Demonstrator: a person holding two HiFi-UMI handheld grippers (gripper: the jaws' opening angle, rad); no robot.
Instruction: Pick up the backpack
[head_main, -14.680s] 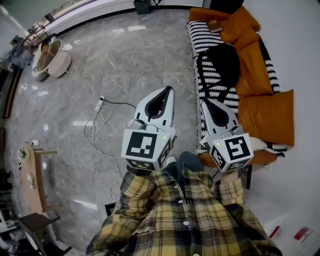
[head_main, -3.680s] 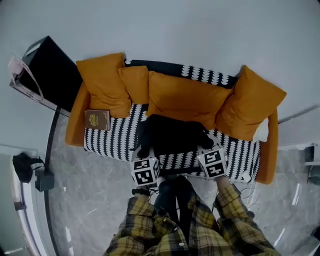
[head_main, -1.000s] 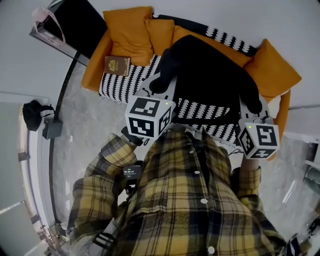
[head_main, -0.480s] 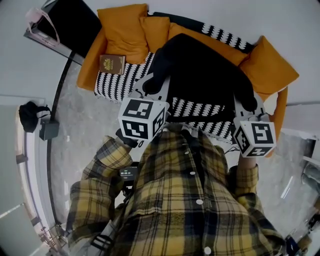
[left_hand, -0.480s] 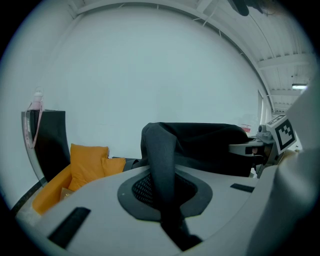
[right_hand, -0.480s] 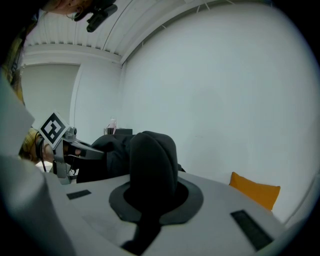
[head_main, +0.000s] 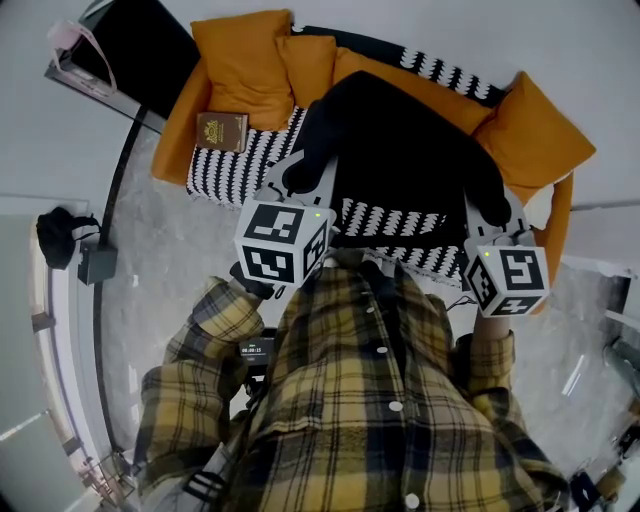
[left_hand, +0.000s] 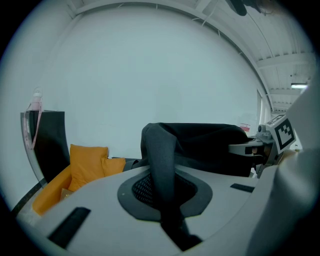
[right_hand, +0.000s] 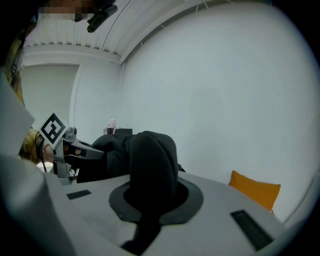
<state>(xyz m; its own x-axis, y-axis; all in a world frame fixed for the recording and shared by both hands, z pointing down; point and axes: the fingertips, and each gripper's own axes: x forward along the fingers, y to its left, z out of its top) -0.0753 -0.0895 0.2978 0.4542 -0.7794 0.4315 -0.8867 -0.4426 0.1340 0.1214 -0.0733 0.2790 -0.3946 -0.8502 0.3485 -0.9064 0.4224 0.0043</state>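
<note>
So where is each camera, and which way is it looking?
Head view: on the person's head, looking steeply down at backpack and sofa; plaid shirt, left hand-held gripper, right hand-held gripper show.
Left gripper view: rides that gripper, looking along jaws shut on a strap.
Right gripper view: likewise, on the right one.
Shared: both gripper views show backpack and the other gripper.

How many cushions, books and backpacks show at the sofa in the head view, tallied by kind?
Orange cushions: 4
Book: 1
Backpack: 1
Total: 6
</note>
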